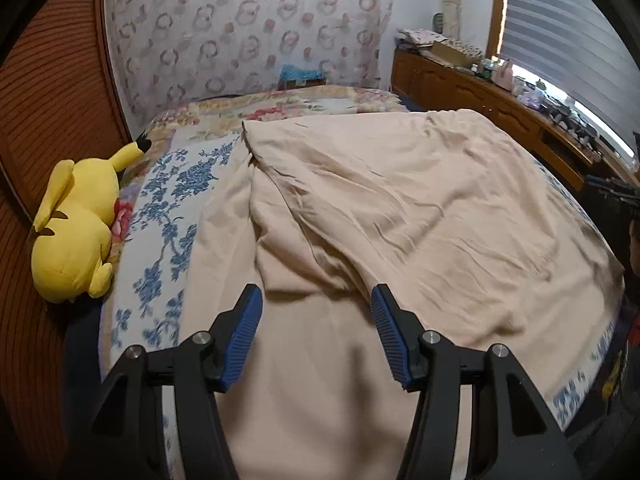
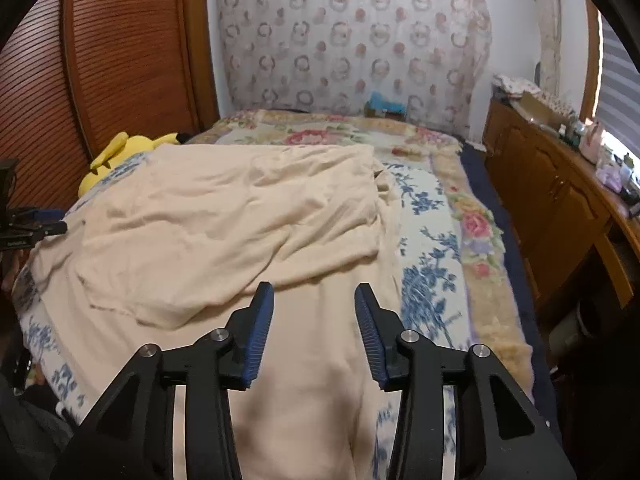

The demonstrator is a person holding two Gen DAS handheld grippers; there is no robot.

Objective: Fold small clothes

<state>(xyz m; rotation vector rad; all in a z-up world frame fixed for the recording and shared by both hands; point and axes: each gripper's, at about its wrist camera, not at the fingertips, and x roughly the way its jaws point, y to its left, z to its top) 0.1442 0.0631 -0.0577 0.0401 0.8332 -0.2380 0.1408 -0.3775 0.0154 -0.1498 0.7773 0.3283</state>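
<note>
Both tools (image 1: 316, 300) (image 2: 314, 298) wide and empty, just above the cream garment's (image 1: 380, 200) near edge.

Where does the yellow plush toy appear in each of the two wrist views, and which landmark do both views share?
Left wrist view: the yellow plush toy lies large at the left edge, on the bed beside the wooden slatted door.
Right wrist view: the toy is small, upper left, partly hidden behind the beige garment.
Shared landmark: the floral curtain behind the bed.

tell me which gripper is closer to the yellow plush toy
Left. The left gripper has the yellow plush toy close beside it; the right gripper sees it across the cream garment.
</note>
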